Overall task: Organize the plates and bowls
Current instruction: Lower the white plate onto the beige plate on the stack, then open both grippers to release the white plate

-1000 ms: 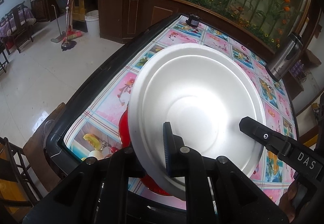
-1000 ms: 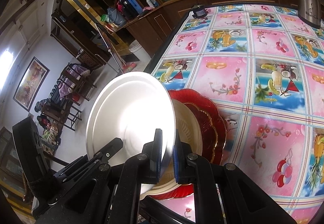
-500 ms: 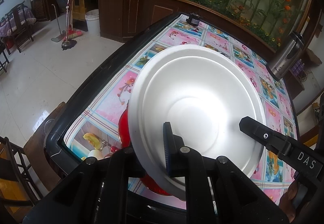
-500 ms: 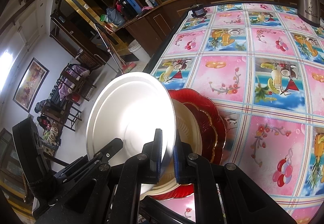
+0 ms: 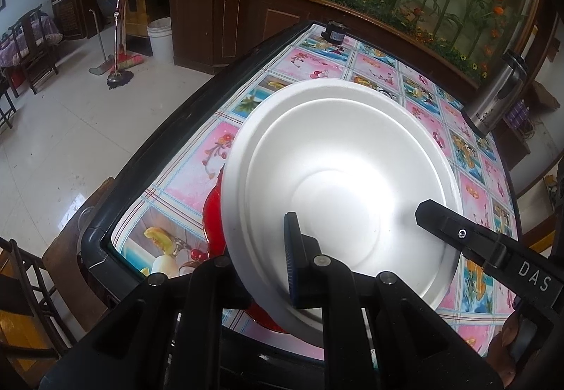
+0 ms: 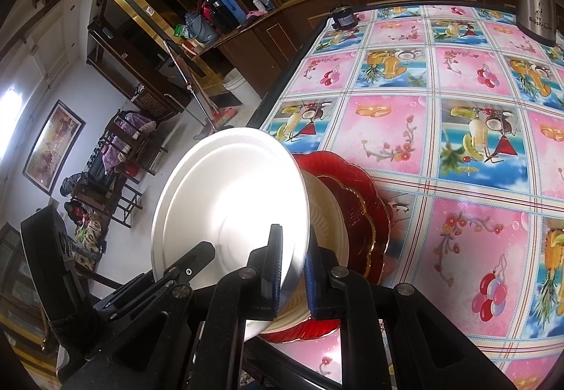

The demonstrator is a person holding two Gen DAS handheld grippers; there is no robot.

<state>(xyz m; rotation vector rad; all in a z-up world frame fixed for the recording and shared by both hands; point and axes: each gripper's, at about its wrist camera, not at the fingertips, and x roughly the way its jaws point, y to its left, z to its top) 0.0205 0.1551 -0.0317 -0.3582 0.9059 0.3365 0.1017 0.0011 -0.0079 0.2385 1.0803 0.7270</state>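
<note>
A large white plate (image 5: 338, 199) is held tilted on edge near the table's front left corner; it also shows in the right wrist view (image 6: 229, 206). My left gripper (image 5: 261, 270) is shut on its lower rim, one finger hidden behind it. My right gripper (image 6: 292, 270) is shut on the same plate's rim from the other side. Behind the plate a cream ribbed plate (image 6: 328, 231) lies on a stack of red scalloped plates (image 6: 366, 206), whose red edge shows in the left wrist view (image 5: 211, 220).
The table (image 6: 458, 143) has a pink and blue fruit-pattern cloth and a dark raised edge (image 5: 169, 143). A steel kettle (image 5: 497, 97) stands at the far right, a small dark object (image 5: 333, 32) at the far edge. Chairs and a mop stand on the floor.
</note>
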